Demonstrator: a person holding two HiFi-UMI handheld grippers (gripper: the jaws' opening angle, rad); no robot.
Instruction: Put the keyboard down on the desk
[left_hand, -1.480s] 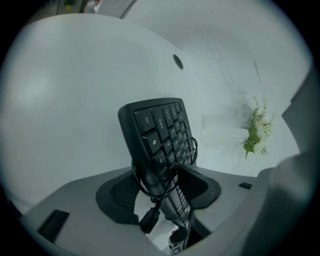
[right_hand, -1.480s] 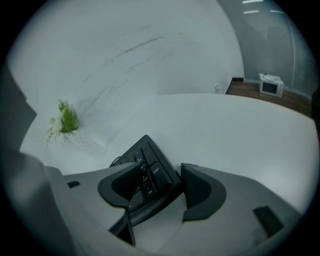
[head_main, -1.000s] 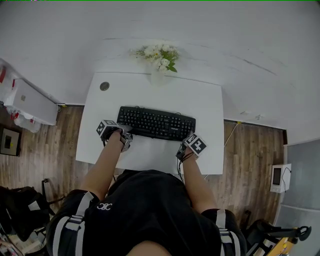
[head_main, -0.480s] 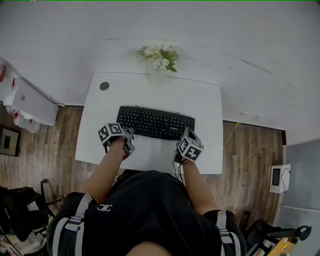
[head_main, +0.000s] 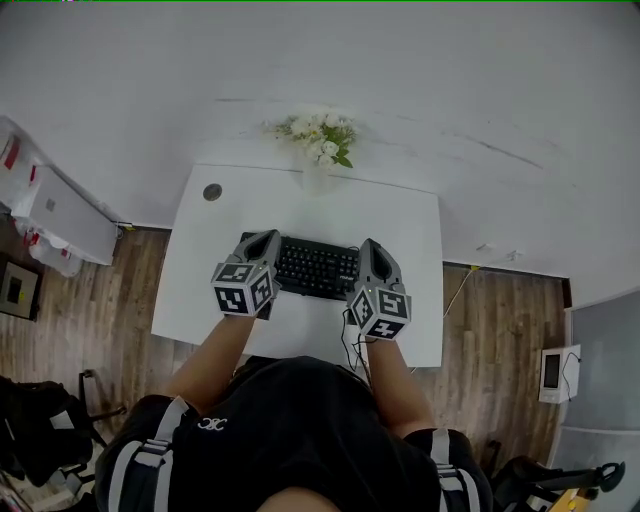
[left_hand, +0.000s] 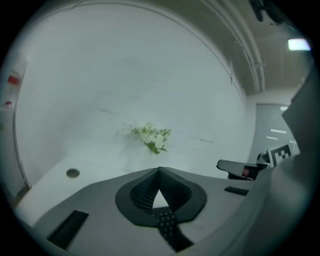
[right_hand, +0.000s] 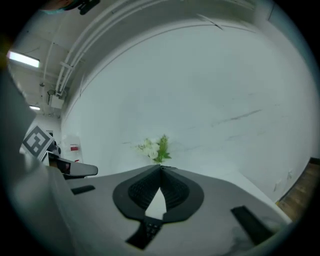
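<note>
Left edge: white cabinet (head_main: 60, 215) against the wall (head_main: 450, 90), with dark bags (head_main: 40, 430) lower down on the wood floor (head_main: 90, 300). White desk (head_main: 200, 290) sits centre, back edge to the wall. Round cable port (head_main: 212, 192) in its back-left corner.

Left gripper (head_main: 270, 238): jaws closed tip to tip, nothing clamped. Its own view shows a small gap behind the tips, with keys visible below.

Keyboard (head_main: 315, 268) lies flat on the desk, roughly centred, long side parallel to the front edge. Both grippers hang over its ends and cover them in the head view. Neither holds it.

Flowers (head_main: 318, 135) in a pale vase (head_main: 315, 178) stand at back centre against the wall, well behind the keyboard.

Right gripper (head_main: 372, 246): jaws likewise closed on nothing, pointing toward the wall.

Right of the desk a thin cable (head_main: 462, 282) runs across the floor. A white unit with a small screen (head_main: 553, 368) sits near the right edge. Wall is plain white with faint streaks.
</note>
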